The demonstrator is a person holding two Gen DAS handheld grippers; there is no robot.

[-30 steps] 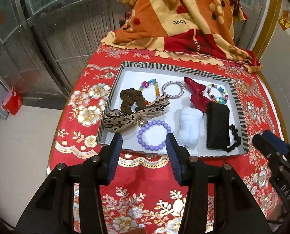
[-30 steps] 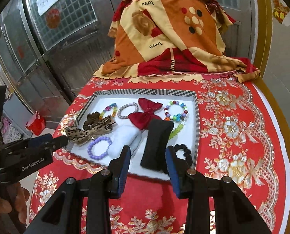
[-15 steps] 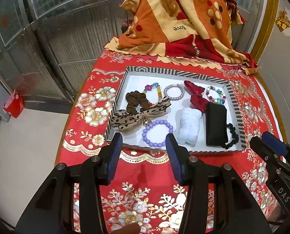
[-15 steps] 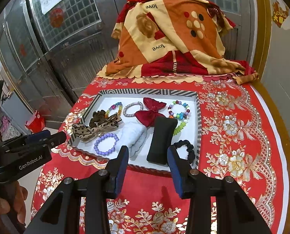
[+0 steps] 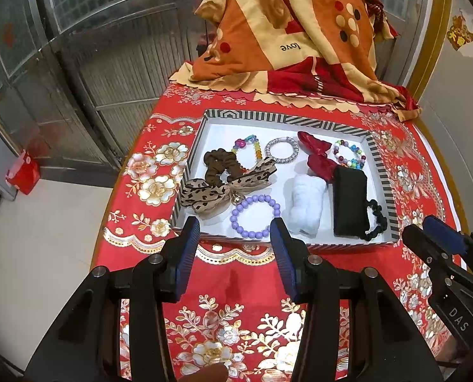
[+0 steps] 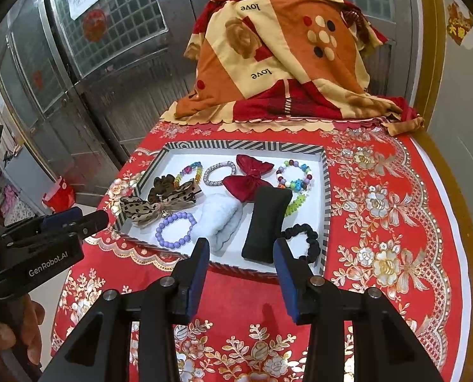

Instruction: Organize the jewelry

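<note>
While the green bead string (image 6: 295, 203) shows only in the right wrist view, half tucked behind the black pillow (image 6: 266, 224), the left wrist view hides it altogether. A hand (image 6: 10, 334) gripping the left tool is cut off at the frame's lower left corner. Both tools tilt down toward the striped tray (image 5: 383, 172) on the red floral tablecloth (image 5: 236, 312), short of its near rim. The left gripper (image 5: 234, 238) stands with jaws spread and nothing between them; the right gripper (image 6: 241, 259) likewise holds its jaws apart and bare. Inside the tray lie two bows, a leopard-print bow (image 5: 217, 191) and a red satin bow (image 5: 319, 156); two scrunchies, a brown scrunchie (image 5: 219, 164) and a black scrunchie (image 5: 378, 222); one purple bead bracelet (image 5: 255, 216), one crystal bracelet (image 5: 281, 150), two multicoloured bead bracelets (image 5: 347, 156), and one white fluffy roll (image 5: 306, 203).
</note>
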